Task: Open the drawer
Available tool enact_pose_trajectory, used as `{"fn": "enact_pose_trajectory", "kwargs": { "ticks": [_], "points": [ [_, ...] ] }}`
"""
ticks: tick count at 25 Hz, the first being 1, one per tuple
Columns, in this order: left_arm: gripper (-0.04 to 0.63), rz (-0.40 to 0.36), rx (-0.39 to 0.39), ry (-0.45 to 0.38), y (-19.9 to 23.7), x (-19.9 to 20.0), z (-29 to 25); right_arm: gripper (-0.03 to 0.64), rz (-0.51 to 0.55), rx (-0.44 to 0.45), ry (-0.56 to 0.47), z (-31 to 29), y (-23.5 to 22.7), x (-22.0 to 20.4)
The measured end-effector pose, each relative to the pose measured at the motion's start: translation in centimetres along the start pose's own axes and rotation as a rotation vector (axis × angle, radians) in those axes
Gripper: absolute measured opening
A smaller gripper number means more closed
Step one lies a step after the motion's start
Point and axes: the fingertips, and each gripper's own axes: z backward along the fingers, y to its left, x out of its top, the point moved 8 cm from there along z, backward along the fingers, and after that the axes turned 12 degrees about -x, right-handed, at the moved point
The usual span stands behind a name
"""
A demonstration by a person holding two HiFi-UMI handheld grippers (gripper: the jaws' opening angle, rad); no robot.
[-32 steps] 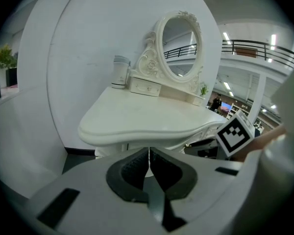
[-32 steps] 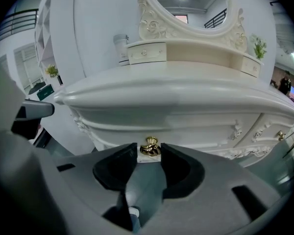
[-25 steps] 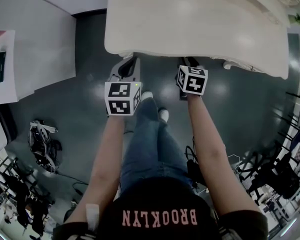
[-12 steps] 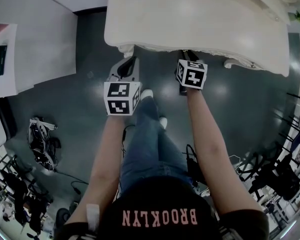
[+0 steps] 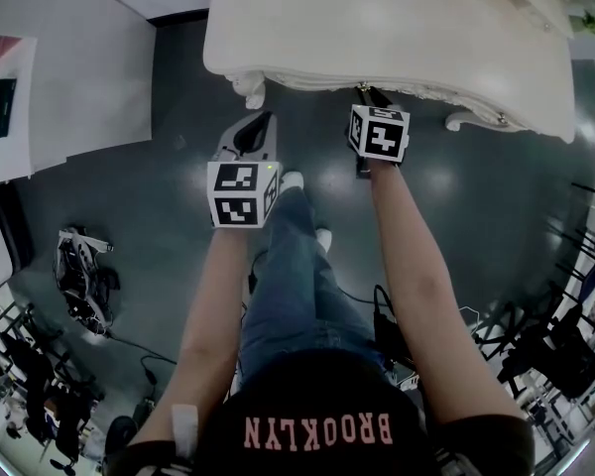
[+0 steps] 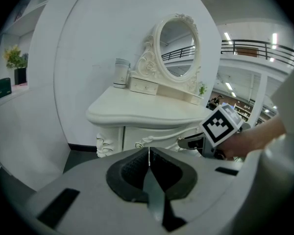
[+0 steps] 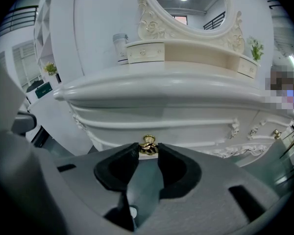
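Drawer (image 7: 196, 112) in dressing table (image 5: 377, 28) front, 12 o'clock of right gripper (image 7: 148, 152). Gold knob (image 7: 147, 143) clamped between right gripper's jaw tips. Left gripper (image 6: 148, 153) at 8 o'clock of right, short of table, jaws together. Mirror (image 6: 176, 43) atop table.

L gripper (image 6: 148, 151) jaws together, vanity (image 6: 147, 110) ahead

Tabletop (image 5: 377, 28) overhangs drawer front (image 7: 186, 131): no way in from above. Right gripper (image 7: 148, 155) clamps the knob (image 7: 147, 143), blocking it. Floor (image 5: 178, 117) to its left open up to carved leg (image 5: 250, 91).
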Motion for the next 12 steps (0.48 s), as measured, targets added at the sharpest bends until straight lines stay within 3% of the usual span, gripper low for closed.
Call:
{"fn": "enact_pose_trajectory", "kwargs": {
  "ticks": [12],
  "points": [
    [0.008, -0.008, 0.008, -0.018, -1.8, -0.8, 1.3, 0.109, -0.002, 0.022, 0.009, 2.7, 0.3, -3.4]
  ]
}}
